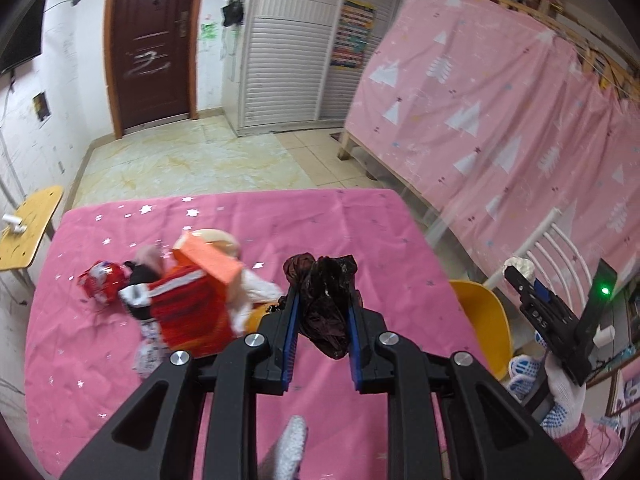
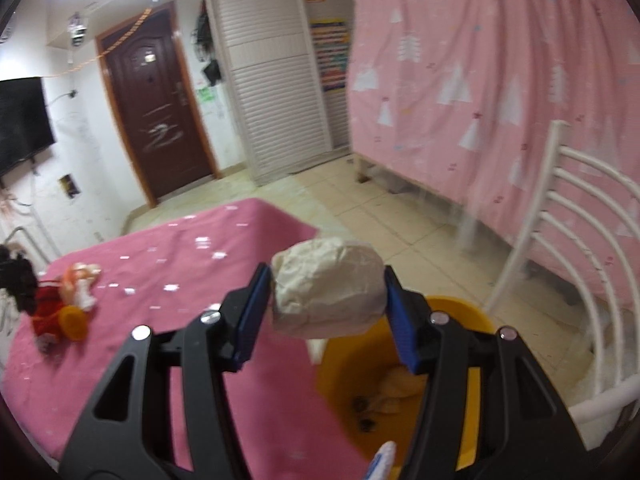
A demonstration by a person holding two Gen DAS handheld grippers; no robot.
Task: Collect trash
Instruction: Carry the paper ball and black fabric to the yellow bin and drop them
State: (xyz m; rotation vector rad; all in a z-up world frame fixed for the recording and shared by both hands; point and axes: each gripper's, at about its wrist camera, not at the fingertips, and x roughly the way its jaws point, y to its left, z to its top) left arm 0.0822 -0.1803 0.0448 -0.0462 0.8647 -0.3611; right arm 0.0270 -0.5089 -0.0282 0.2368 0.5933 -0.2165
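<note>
My left gripper is shut on a crumpled dark plastic bag and holds it above the pink table. My right gripper is shut on a crumpled white paper ball, above the yellow bin beside the table's right edge. The bin holds some scraps. In the left wrist view the right gripper with its white ball shows at the far right, over the bin. A pile of trash lies on the table: an orange-and-red box and a red wrapper.
A white metal chair stands right of the bin. A pink curtain hangs along the right. A wooden stool with a white roll stands left of the table. A brown door is at the back.
</note>
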